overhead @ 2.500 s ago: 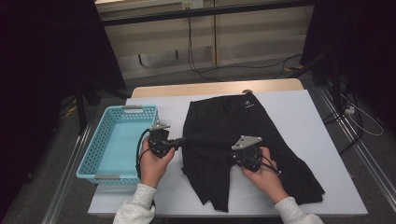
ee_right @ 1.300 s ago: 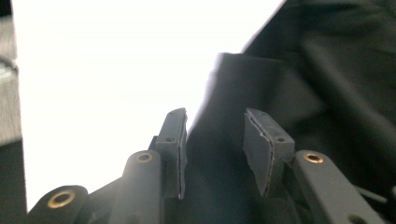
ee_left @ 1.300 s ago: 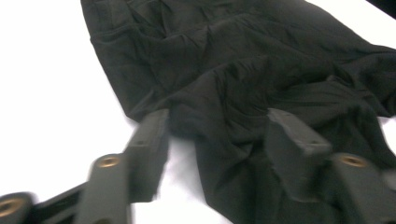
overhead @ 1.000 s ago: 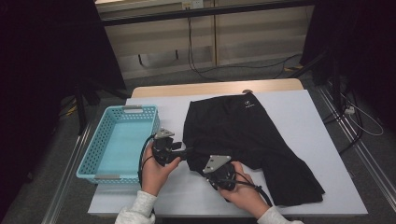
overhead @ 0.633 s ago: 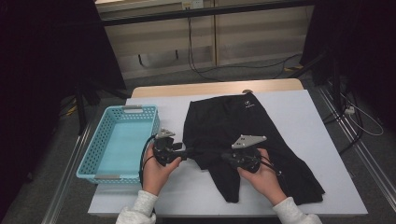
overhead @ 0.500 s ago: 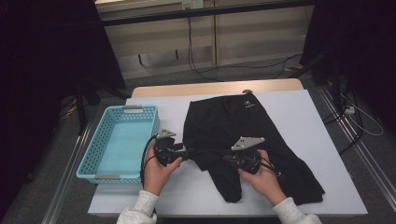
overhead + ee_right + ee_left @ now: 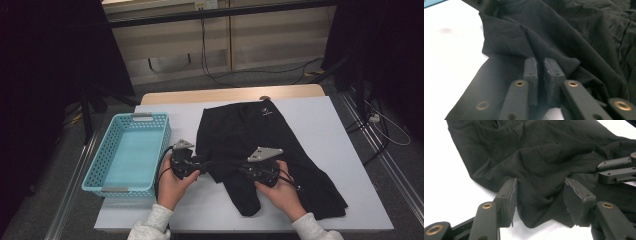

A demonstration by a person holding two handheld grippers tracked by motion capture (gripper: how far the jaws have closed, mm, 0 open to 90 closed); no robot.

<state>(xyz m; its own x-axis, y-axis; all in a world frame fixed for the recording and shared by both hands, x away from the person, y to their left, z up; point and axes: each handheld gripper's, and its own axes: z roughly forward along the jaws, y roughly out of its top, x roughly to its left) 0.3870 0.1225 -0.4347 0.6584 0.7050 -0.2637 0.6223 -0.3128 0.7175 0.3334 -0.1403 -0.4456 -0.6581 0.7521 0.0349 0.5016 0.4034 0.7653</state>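
A black garment [image 7: 250, 130] lies spread on the white table [image 7: 320, 125], with one leg end near the front edge. My left gripper [image 7: 212, 164] is at its left edge. In the left gripper view the jaws [image 7: 539, 195] stand wide apart around a loose bulge of the cloth [image 7: 536, 157] and have just been closing a little. My right gripper [image 7: 235, 169] points left toward the left one. Its pads [image 7: 531, 67] stand a narrow gap apart with a raised fold of the garment [image 7: 574, 32] running into the gap, and the jaws have just been opening.
A light blue plastic basket [image 7: 100, 165] stands at the table's left edge, close to my left hand. The right gripper's jaws [image 7: 616, 170] show at the right of the left gripper view. Cables lie on the floor beyond the table.
My right gripper has moved to the right and a little away from me across the garment, pulling the fold along, and has then kept still. My left gripper has stayed at the garment's left edge.
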